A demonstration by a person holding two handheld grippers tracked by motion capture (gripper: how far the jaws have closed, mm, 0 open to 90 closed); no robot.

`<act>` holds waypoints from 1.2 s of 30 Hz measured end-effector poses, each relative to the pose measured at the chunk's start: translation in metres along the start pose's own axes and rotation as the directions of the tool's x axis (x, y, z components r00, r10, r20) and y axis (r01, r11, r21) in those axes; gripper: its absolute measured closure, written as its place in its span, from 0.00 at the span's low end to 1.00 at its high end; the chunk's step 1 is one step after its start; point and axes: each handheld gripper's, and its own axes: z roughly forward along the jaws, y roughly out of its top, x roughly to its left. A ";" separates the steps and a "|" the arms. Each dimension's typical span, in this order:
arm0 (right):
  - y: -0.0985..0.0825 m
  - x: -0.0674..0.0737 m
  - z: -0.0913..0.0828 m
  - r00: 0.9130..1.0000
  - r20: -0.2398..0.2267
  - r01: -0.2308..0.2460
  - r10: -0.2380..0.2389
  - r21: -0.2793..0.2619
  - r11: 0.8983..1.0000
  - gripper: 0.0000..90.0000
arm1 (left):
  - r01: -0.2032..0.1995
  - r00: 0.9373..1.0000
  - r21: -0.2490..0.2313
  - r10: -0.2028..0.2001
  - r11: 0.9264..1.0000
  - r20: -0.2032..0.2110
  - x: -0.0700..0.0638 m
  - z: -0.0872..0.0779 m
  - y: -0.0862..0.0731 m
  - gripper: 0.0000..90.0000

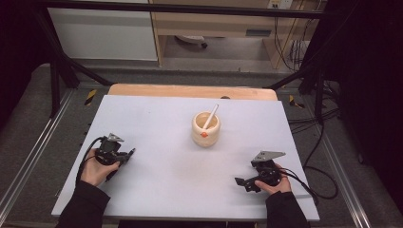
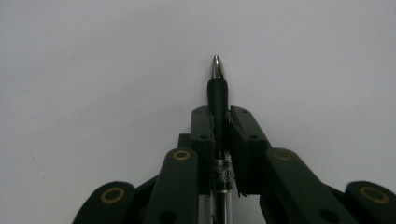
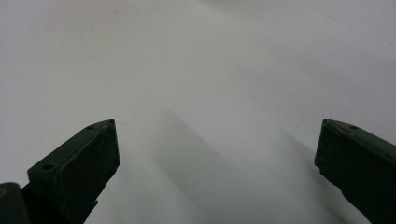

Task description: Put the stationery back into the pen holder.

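Black jaws of the left gripper (image 2: 219, 122) are clamped on a pen (image 2: 217, 95), the 2 pads pressing its dark grip section from either side while the silver tip sticks out past them over the pale surface and the clear barrel runs back between the linkage arms. From the high view, that left gripper (image 1: 124, 156) sits at the near left of the light grey table (image 1: 157, 118), held in the person's left hand (image 1: 97, 170), its jaws aimed toward the middle of the table; the pen itself is too small to make out there. Ahead of it and off to its right, well apart from both tools, stands a cream wooden cup (image 1: 206, 129) with a white stick (image 1: 210, 117) leaning out of it and a small orange mark on its front. Farther right, the right gripper (image 1: 243, 182) lies low at the near right of the table in the person's right hand (image 1: 275, 183), jaws aimed left toward the centre. In its own view the right gripper (image 3: 215, 154) stands wide apart, 1 black jaw at each lower corner, with bare table between them and nothing gripped. The cup is ahead and to the left of this tool, again well clear of it.
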 end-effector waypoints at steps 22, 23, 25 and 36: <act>0.000 0.000 0.000 1.000 0.002 -0.003 0.003 0.001 1.000 0.01 | -0.001 1.000 -0.075 0.002 0.997 0.021 -0.001 -0.023 -0.001 0.89; 0.000 0.000 0.000 1.000 0.003 -0.003 0.003 -0.001 1.000 0.01 | 0.003 1.000 -0.076 -0.001 0.997 0.024 0.000 -0.024 -0.001 0.89; 0.000 0.000 0.000 1.000 0.002 -0.003 0.003 0.001 1.000 0.01 | 0.003 1.000 -0.088 0.000 0.996 0.029 0.000 -0.027 -0.001 0.89; 0.000 0.001 -0.001 1.000 -0.002 -0.006 0.006 0.001 1.000 0.01 | -0.003 0.999 -0.180 0.011 0.984 0.043 -0.011 -0.041 0.005 0.89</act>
